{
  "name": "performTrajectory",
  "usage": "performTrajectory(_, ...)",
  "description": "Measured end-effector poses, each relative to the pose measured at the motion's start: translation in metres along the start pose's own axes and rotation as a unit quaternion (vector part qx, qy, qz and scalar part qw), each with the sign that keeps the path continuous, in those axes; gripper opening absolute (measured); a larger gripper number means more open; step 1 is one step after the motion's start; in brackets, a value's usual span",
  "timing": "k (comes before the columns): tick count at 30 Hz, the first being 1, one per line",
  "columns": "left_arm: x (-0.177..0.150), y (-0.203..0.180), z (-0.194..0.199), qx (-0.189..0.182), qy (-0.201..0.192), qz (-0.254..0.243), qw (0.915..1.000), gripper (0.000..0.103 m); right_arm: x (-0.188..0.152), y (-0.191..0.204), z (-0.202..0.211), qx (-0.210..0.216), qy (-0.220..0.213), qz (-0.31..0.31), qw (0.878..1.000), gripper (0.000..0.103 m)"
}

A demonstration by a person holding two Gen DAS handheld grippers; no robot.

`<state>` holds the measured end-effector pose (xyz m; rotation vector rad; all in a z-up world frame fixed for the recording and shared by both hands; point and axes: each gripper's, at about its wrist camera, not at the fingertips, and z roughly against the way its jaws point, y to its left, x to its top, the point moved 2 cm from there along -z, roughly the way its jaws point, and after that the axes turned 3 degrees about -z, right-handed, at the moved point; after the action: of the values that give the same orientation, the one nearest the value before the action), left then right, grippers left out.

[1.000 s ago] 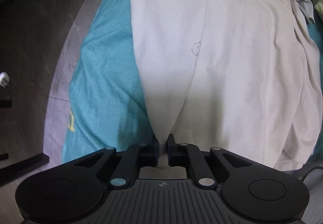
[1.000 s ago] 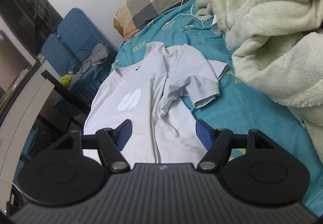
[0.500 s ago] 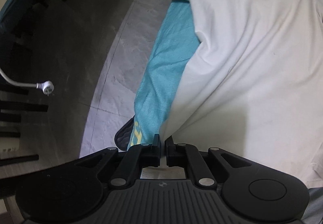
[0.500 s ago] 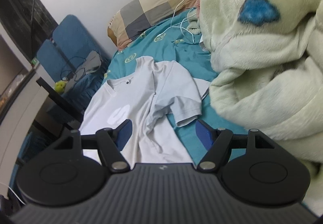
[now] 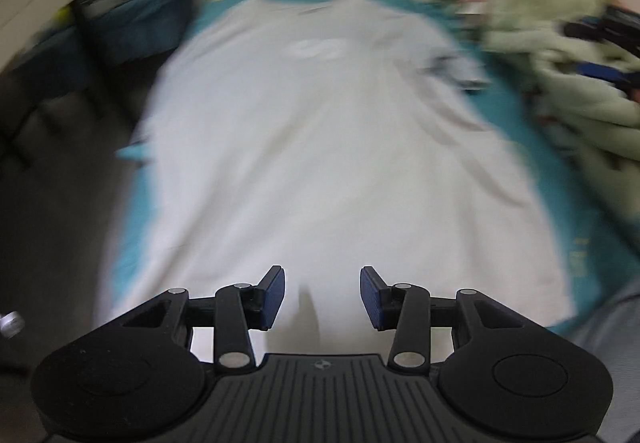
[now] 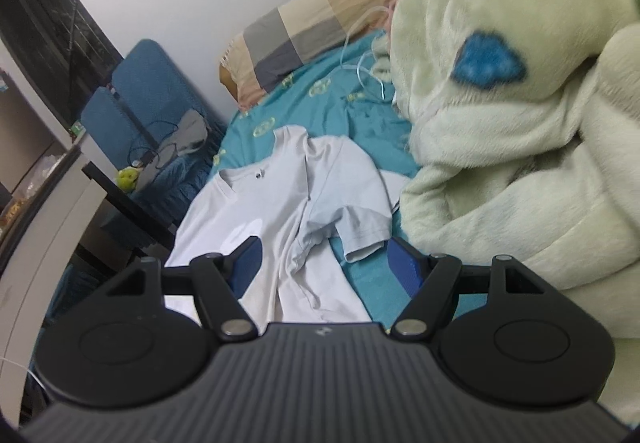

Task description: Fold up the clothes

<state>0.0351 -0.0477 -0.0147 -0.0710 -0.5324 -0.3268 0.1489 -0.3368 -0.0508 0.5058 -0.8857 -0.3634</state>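
Note:
A white T-shirt (image 5: 320,147) lies spread lengthwise on the teal bed sheet (image 5: 560,179), collar at the far end; the left wrist view is motion-blurred. My left gripper (image 5: 322,297) is open and empty over the shirt's near hem. In the right wrist view the shirt (image 6: 264,211) lies with its right sleeve (image 6: 356,227) folded inward and wrinkled. My right gripper (image 6: 324,265) is open and empty, held above the shirt's right side.
A bulky pale green fleece blanket (image 6: 520,131) is piled along the bed's right side. A checked pillow (image 6: 304,39) lies at the head with a white cable (image 6: 368,71) near it. Blue chairs (image 6: 144,91) and a dark desk (image 6: 116,199) stand left of the bed.
My left gripper let go of the shirt's hem and opened; its view swung from the bed's left edge to looking up the shirt. The right gripper drifted slightly, still open.

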Motion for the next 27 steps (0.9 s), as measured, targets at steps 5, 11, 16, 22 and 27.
performTrajectory(5, 0.014, -0.071, -0.027, -0.059, -0.026, -0.049, 0.9967, 0.043, -0.003, -0.005, 0.02, -0.015, -0.013, 0.026, 0.999, 0.071)
performTrajectory(11, 0.019, -0.066, -0.064, -0.054, -0.043, -0.01, 0.9976, 0.042, -0.016, -0.01, 0.001, 0.023, 0.027, -0.017, 0.999, 0.073)
performTrajectory(16, 0.002, -0.015, -0.096, -0.007, -0.05, 0.039, 0.998, 0.043, -0.032, -0.009, -0.042, 0.07, 0.062, -0.097, 0.991, 0.073)
performTrajectory(22, 0.008, 0.021, -0.109, 0.029, -0.064, 0.075, 0.9947, 0.047, -0.048, 0.007, -0.107, 0.088, 0.083, -0.148, 0.982, 0.074)
performTrajectory(27, 0.021, 0.047, -0.12, 0.04, -0.076, 0.109, 0.9903, 0.052, -0.05, 0.0, -0.155, 0.076, 0.058, -0.201, 0.975, 0.074)
